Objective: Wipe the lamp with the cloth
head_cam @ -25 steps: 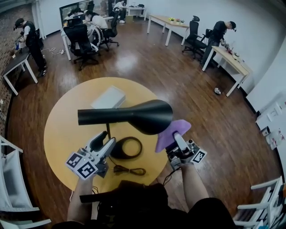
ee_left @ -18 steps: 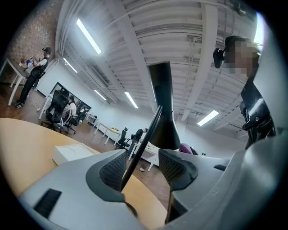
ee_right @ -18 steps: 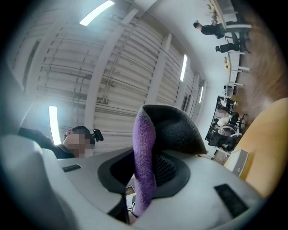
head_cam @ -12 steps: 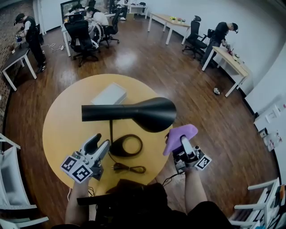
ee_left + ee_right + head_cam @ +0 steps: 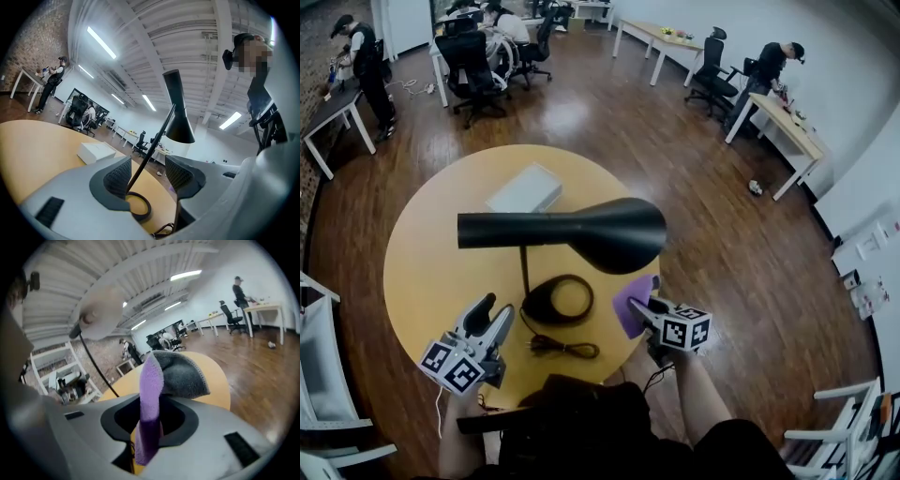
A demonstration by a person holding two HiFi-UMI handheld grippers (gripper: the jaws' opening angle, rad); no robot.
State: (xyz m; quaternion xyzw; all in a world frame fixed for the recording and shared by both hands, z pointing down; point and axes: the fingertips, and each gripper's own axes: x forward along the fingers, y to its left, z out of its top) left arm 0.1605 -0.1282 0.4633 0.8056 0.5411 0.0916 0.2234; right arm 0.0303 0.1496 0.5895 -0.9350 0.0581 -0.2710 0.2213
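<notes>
grey left gripper [image 5: 490, 311] is hovering w/ jaws apart, nothing btwn them, near black lamp [image 5: 609, 234] on yellow table [image 5: 422, 272]; right gripper [image 5: 639, 304] is pinching purple cloth [image 5: 628, 305] just beside lamp's base.

Left gripper [image 5: 494, 308] agape; right gripper [image 5: 639, 306] clamped.

The left gripper [image 5: 149, 172] has its fingers [image 5: 117, 177] apart; the lamp [image 5: 178, 117] stem seems to rise just beyond them.
</notes>
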